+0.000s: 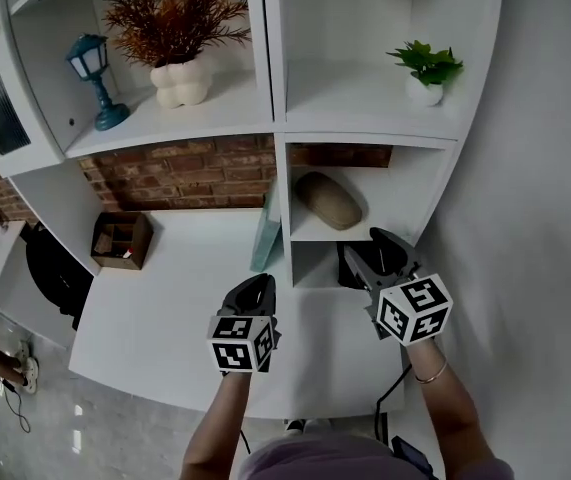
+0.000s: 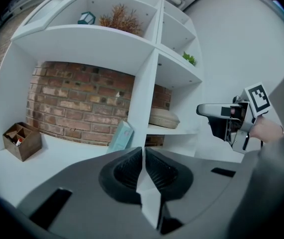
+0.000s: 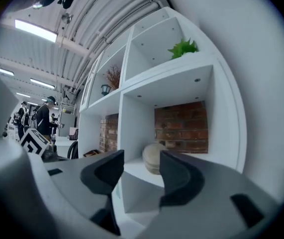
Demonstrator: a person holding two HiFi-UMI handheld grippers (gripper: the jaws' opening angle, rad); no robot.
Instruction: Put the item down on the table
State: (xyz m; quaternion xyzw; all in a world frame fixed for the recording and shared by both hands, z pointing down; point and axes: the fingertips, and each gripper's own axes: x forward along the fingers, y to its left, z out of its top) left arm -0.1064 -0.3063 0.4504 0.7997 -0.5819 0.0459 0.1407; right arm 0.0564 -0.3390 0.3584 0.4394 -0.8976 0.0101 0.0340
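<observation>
My left gripper (image 1: 256,289) hovers over the white table (image 1: 175,308), its jaws shut together (image 2: 142,156) with nothing between them. My right gripper (image 1: 376,250) is held in front of the lower right shelf cubby; its jaws (image 3: 141,169) stand open and empty. A tan oval cushion-like item (image 1: 330,200) lies on the shelf of that cubby, just beyond the right gripper. The same item (image 3: 154,157) shows between the right jaws at a distance, untouched. In the left gripper view it (image 2: 164,118) rests on the shelf, with the right gripper (image 2: 216,111) to its right.
A teal flat box (image 1: 265,230) leans against the shelf divider. A brown wooden organiser (image 1: 120,240) sits at the table's back left. Upper shelves hold a blue lantern (image 1: 93,73), a white vase of dried plants (image 1: 180,78) and a small green plant (image 1: 427,72). A white wall lies right.
</observation>
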